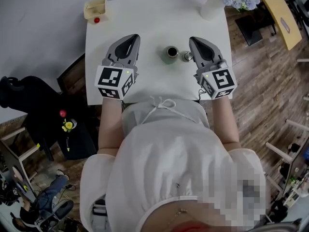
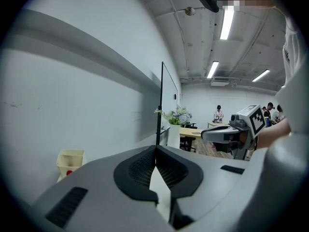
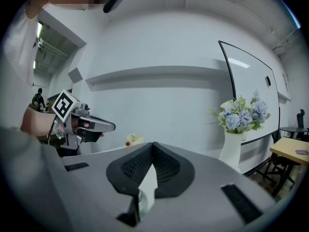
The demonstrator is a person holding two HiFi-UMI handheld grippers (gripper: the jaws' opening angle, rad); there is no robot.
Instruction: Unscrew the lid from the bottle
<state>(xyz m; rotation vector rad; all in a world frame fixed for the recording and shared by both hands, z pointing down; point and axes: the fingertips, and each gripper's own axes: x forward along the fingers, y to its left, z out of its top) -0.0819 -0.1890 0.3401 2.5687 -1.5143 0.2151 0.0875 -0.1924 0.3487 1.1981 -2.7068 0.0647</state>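
Observation:
In the head view a small dark round bottle [image 1: 171, 52] stands upright on the white table [image 1: 154, 18], between the two grippers. A small silvery round piece [image 1: 188, 57], which looks like its lid, lies just right of it, close by my right gripper's inner side. My left gripper [image 1: 131, 36] hovers left of the bottle, shut and holding nothing. My right gripper [image 1: 194, 39] is also shut and empty. In the left gripper view the jaws [image 2: 156, 149] meet, as they do in the right gripper view [image 3: 153, 144]; the bottle does not show plainly in either.
A cream box [image 1: 95, 7] with a red ball sits at the table's far left corner. A white vase of blue flowers [image 1: 212, 6] stands at the far right corner. A black chair [image 1: 43, 115] is left of the table, and a yellow table [image 1: 282, 18] is to the right.

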